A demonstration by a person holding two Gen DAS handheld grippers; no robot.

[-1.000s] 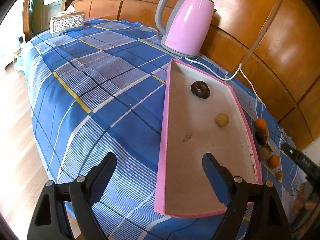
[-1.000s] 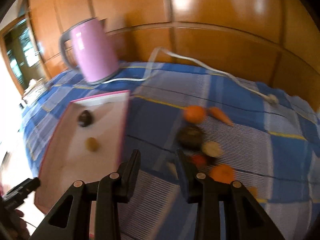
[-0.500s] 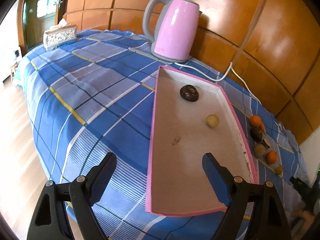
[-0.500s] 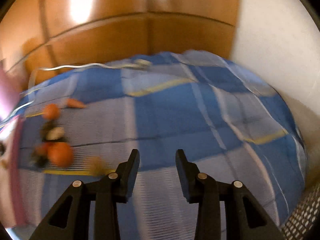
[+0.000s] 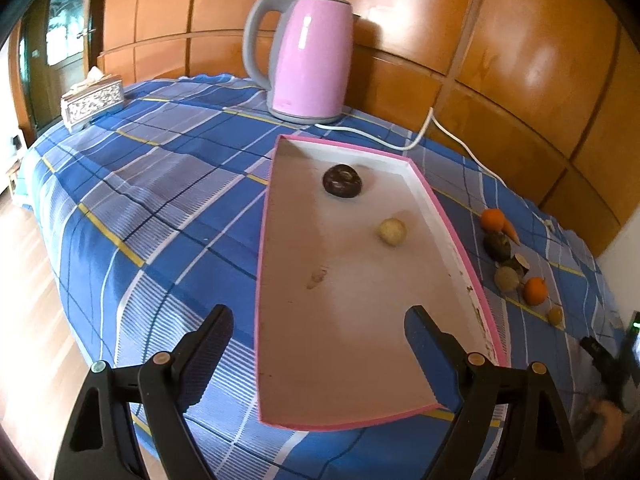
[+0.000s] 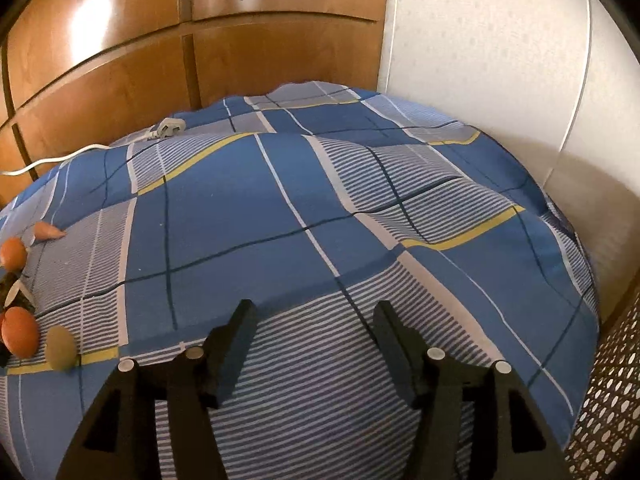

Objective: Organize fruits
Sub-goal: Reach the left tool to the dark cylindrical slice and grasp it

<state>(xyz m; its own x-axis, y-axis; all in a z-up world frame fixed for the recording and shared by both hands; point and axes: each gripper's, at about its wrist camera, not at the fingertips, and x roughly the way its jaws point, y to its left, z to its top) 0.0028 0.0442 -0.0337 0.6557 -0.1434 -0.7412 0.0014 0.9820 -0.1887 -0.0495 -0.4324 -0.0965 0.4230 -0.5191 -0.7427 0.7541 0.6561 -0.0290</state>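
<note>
1. Fruits are the business here, and most of them lie loose on the checked blue cloth [image 5: 168, 184], in a small cluster just beside the right long wall of the pink tray [image 5: 452, 228]: an orange one [image 5: 493, 219] with a carrot-shaped piece touching it, a dark one [image 5: 497, 245], a pale one [image 5: 506, 279], a second orange one [image 5: 535, 290] and a small yellowish one [image 5: 555, 315] nearest the table edge.
2. The tray is long and shallow, its long axis running away from the left gripper [image 5: 316, 340] toward the pink kettle [image 5: 308, 60]. It holds only two items, well apart: a dark round one [image 5: 342, 181] near the far end and a pale ball [image 5: 392, 232] near the right wall.
3. The left gripper hangs over the tray's near end, jaws spread wide, nothing between them.
4. The right gripper [image 6: 314, 330] is empty too, its jaws opening over bare cloth. In its own view the cluster sits at the far left edge, the yellowish fruit [image 6: 60, 348] and an orange [image 6: 19, 337] closest.
5. Judgement: the right hand is the nearer one to the loose fruit, and the next pick calls for swinging it to its left, likely onto the yellowish fruit first.
</note>
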